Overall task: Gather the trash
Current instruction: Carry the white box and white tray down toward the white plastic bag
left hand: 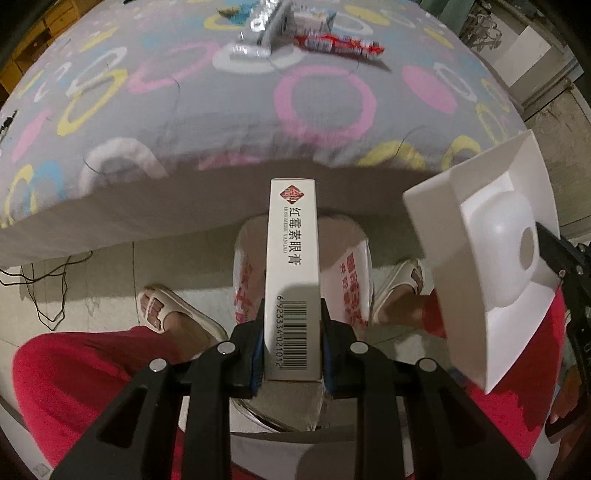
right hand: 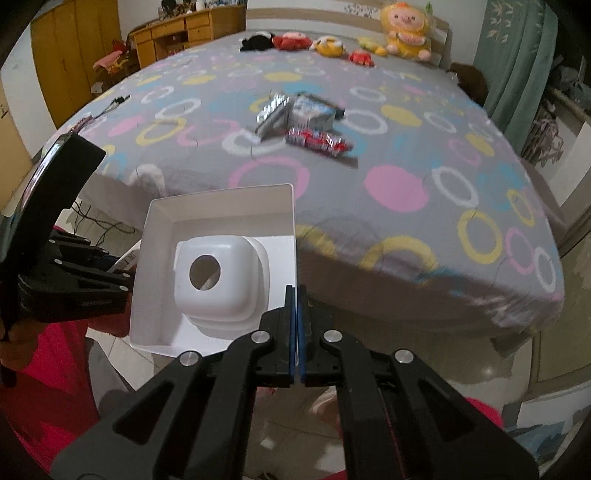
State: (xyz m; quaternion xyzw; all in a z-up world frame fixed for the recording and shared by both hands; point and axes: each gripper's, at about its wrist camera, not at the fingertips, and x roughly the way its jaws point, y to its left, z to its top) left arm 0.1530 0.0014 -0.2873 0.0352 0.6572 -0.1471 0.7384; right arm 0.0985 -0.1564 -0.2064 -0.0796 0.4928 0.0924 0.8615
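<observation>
My left gripper [left hand: 292,306] is shut on a long white medicine box [left hand: 292,258] with a barcode, held over a trash bin lined with a white bag with red print [left hand: 351,280] on the floor. My right gripper [right hand: 296,291] is shut on the edge of a white moulded plastic tray [right hand: 218,273], held beside the bed's edge; the tray also shows at the right of the left wrist view [left hand: 491,258]. More trash lies on the bed: a red wrapper [right hand: 319,142], a silver blister pack [right hand: 273,110] and a small box [right hand: 314,110].
The bed with a grey ring-patterned cover [right hand: 406,177] fills the view ahead. Plush toys [right hand: 404,33] sit at its head. A wooden dresser [right hand: 177,29] stands at the far left. The person's sandalled feet [left hand: 166,314] and cables [left hand: 48,288] are on the floor.
</observation>
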